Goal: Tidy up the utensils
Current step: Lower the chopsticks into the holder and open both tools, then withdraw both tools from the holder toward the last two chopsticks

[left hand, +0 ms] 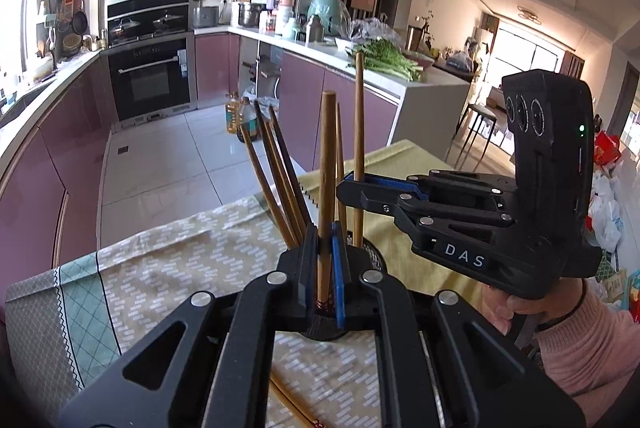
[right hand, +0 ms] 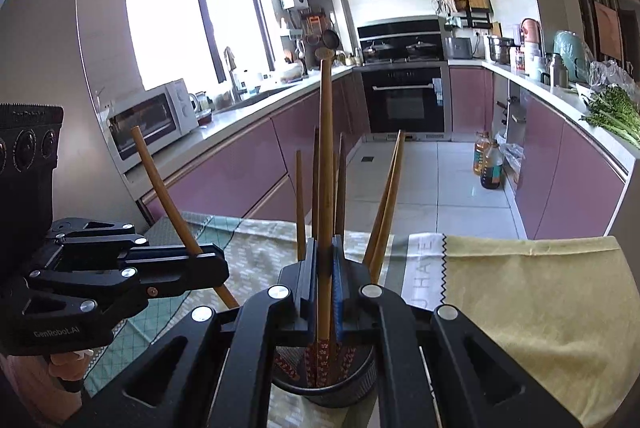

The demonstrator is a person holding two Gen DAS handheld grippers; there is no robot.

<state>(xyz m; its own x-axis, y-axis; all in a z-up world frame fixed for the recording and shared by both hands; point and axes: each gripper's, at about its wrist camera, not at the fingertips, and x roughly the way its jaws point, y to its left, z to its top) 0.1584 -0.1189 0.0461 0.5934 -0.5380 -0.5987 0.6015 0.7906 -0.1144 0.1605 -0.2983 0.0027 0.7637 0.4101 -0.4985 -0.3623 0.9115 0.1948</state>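
The chopsticks are long, thin wooden sticks, light brown, and the lower ends of some carry a dark red part with a small flower pattern. The left gripper (left hand: 325, 268) is clenched on one chopstick (left hand: 326, 187), which stands nearly upright between its black and blue pads. The right gripper (right hand: 325, 268) grasps another chopstick (right hand: 325, 167) in the same way, and its patterned end reaches down into the holder (right hand: 344, 386).

The holder is a round, dark container of mesh and it stands on the table, just under both grippers. Several more chopsticks (left hand: 276, 171) already stand inside it and lean outward in different directions. From the right wrist view, their red patterned ends are visible at the bottom of the holder.

The table is covered with a patterned cloth (left hand: 160, 268) in beige and green, with a plain yellow cloth (right hand: 540, 300) beside it. One more pair of chopsticks (left hand: 294, 406) lies flat on the patterned cloth, near the lower edge of the left wrist view.
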